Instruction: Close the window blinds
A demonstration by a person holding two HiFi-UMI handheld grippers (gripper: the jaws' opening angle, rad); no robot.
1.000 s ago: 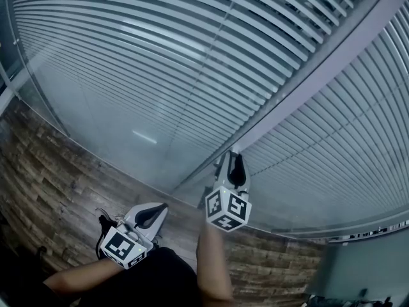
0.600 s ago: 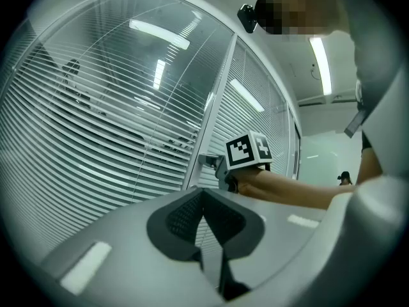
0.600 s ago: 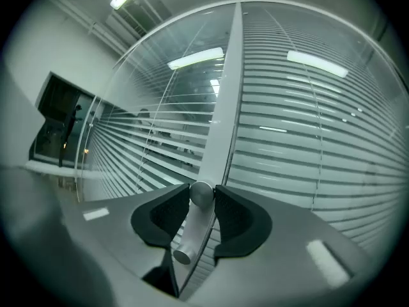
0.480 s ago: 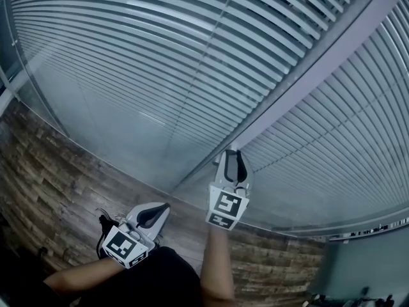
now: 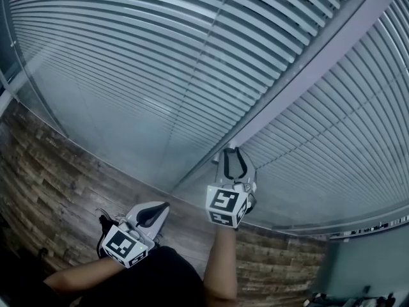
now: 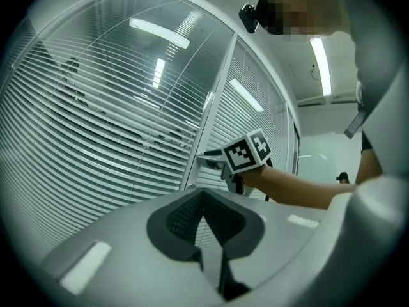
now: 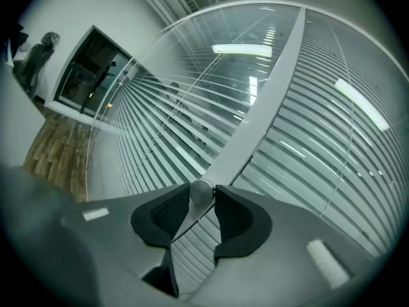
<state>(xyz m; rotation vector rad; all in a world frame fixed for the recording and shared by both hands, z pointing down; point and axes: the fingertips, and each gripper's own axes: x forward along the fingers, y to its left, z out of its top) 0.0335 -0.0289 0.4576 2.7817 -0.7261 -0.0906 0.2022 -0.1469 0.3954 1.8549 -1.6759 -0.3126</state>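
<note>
Blinds (image 5: 160,56): slats gapped, see-through; not yet closed.
Knob (image 7: 200,192): on the frame (image 5: 307,69) between panes.
Right gripper (image 7: 203,203): fingers clamped on knob; more turning likely needed.
Left gripper (image 6: 206,203): fingers together, empty.

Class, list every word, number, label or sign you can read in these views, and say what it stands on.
None readable. The cubes on the left gripper and right gripper carry only black-and-white square markers, no letters; the knob is plain.
</note>
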